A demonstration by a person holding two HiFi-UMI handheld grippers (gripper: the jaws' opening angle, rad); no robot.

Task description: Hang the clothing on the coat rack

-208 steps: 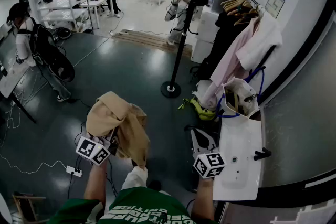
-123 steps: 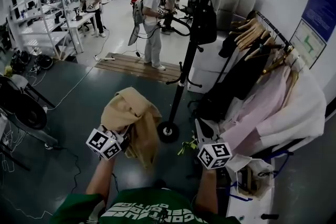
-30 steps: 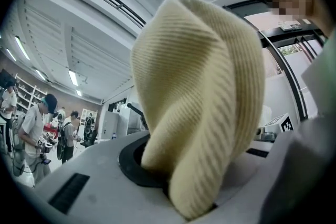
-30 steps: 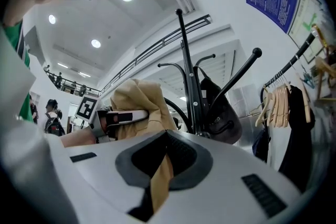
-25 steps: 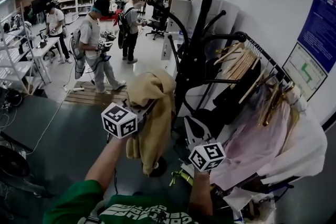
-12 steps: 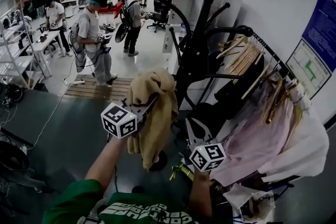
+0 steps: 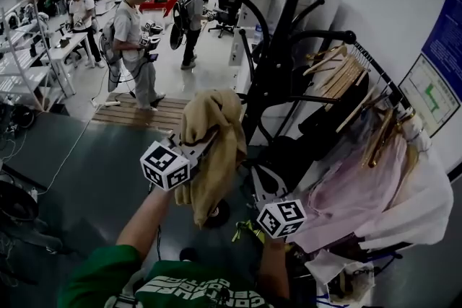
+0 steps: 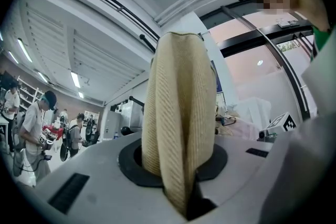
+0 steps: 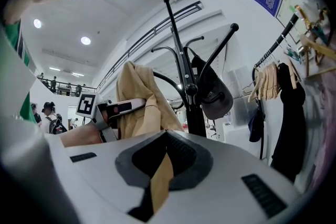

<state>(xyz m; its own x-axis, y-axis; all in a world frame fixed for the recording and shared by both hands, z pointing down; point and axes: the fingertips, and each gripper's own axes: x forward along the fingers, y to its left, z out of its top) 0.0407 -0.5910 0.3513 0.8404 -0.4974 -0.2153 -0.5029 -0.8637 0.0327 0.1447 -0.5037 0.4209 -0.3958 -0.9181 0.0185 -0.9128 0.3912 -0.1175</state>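
A tan garment hangs bunched from my left gripper, raised just left of the black coat rack. In the left gripper view the ribbed tan cloth fills the middle, and the left gripper is shut on it. My right gripper sits lower, close to the rack's pole, with its jaws together. A thin tan strip shows in the slit of the right gripper; what that strip is I cannot tell. The right gripper view has the garment up left of the rack.
A dark bag hangs on one rack hook. A clothes rail with wooden hangers, a pink garment and a white garment stands to the right. People stand beyond a wooden pallet.
Over the earlier frames I came up to the coat rack and the left gripper lifted the garment. In the last second the garment has stayed beside the rack, almost still.
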